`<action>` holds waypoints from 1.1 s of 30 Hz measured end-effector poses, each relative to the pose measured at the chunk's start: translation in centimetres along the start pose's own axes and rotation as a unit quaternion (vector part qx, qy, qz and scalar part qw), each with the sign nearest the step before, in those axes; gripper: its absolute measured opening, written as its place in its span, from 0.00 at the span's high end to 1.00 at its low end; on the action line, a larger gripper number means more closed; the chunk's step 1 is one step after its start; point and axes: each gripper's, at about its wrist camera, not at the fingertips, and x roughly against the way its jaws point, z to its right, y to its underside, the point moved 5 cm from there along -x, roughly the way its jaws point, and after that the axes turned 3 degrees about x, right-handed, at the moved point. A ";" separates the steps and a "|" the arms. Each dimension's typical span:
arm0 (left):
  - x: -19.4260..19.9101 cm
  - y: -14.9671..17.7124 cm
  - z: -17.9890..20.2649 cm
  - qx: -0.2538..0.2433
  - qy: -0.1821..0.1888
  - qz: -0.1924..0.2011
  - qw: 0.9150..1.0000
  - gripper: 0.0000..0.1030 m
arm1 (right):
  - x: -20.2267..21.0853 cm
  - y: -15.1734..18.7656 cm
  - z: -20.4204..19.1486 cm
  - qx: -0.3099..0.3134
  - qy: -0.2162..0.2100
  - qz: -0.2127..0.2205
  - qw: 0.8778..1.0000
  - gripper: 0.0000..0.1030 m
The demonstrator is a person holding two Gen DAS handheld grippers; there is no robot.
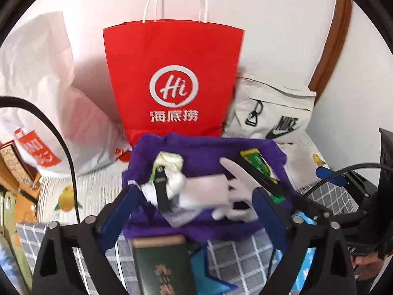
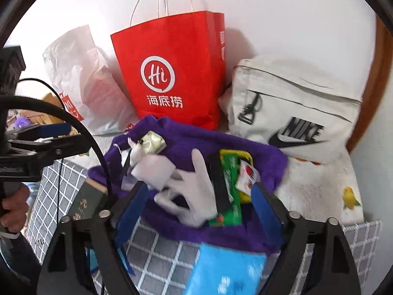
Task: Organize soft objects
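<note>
A purple towel (image 1: 203, 147) lies on the bed and shows in the right wrist view (image 2: 196, 135) too. On it lie a white glove (image 1: 235, 184), a white block (image 1: 203, 191), a green packet (image 1: 260, 167), a black strap (image 1: 161, 191) and a pale wad (image 1: 169, 159). My left gripper (image 1: 194, 196) is open, its blue fingers either side of the pile. My right gripper (image 2: 199, 196) is open around the glove (image 2: 196, 191) and green packet (image 2: 228, 189).
A red paper bag (image 1: 172, 73) stands against the wall, a white plastic bag (image 1: 44, 98) to its left, a grey Nike bag (image 2: 294, 113) to its right. A green book (image 1: 162, 263) and a blue cloth (image 2: 226, 270) lie on the checked sheet (image 1: 235, 260).
</note>
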 end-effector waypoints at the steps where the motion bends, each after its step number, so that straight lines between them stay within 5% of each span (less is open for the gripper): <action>1: 0.6 0.2 0.5 0.001 -0.003 -0.002 1.000 0.07 | 0.6 0.4 0.0 -0.003 0.004 0.003 1.000 0.12; 11: 7.4 5.9 4.0 -0.012 -0.045 -0.025 0.999 0.06 | 6.3 4.9 -1.2 -0.040 0.041 -0.010 0.998 0.05; 33: 18.2 18.4 7.3 0.012 -0.076 0.015 0.997 0.06 | 17.9 13.2 -6.4 -0.047 0.051 0.003 0.998 0.04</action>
